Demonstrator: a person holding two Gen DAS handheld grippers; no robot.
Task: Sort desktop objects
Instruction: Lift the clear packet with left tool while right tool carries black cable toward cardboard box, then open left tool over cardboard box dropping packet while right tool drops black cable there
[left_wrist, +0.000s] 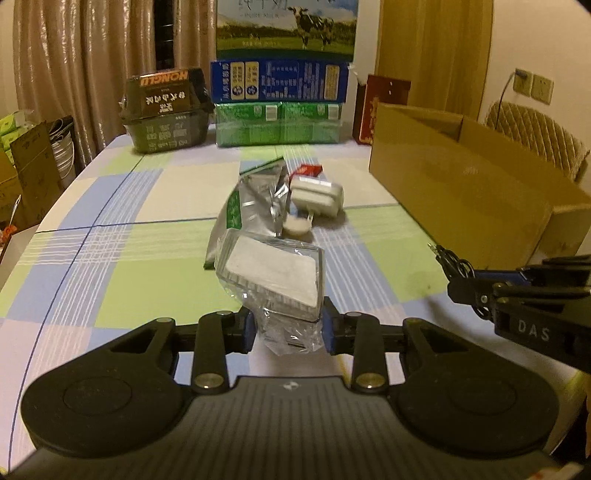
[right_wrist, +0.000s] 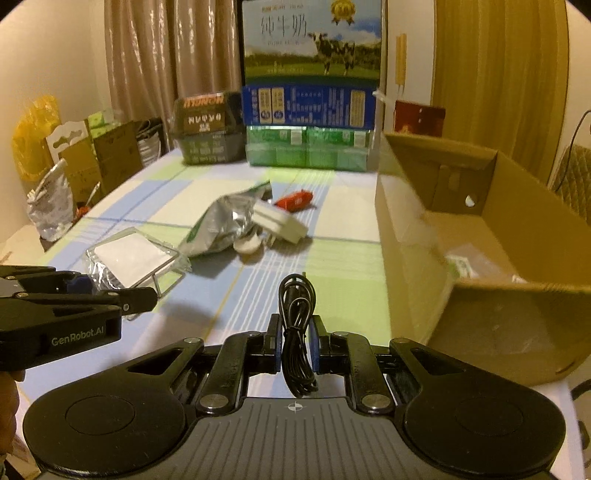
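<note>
Left tongs (left_wrist: 290, 334) pinching clear wrapper of a flat plastic packet (left_wrist: 273, 273) with white insert, packet lifted off checked bench (left_wrist: 110, 258). Right tongs (right_wrist: 295, 349) pressed on a coiled black cable (right_wrist: 297, 325), loops sticking up between the pads. Right tongs also visible at right edge of left view, cable end poking forward. Mid-bench: silver-green foil pouch (left_wrist: 255, 199), white plug adapter (left_wrist: 317, 195) touching it, red item (left_wrist: 308, 170) just behind. Open cardboard box (right_wrist: 480, 236) along bench's right side, some contents inside, blurred. Stacked milk cartons (left_wrist: 284, 85) at far end.
</note>
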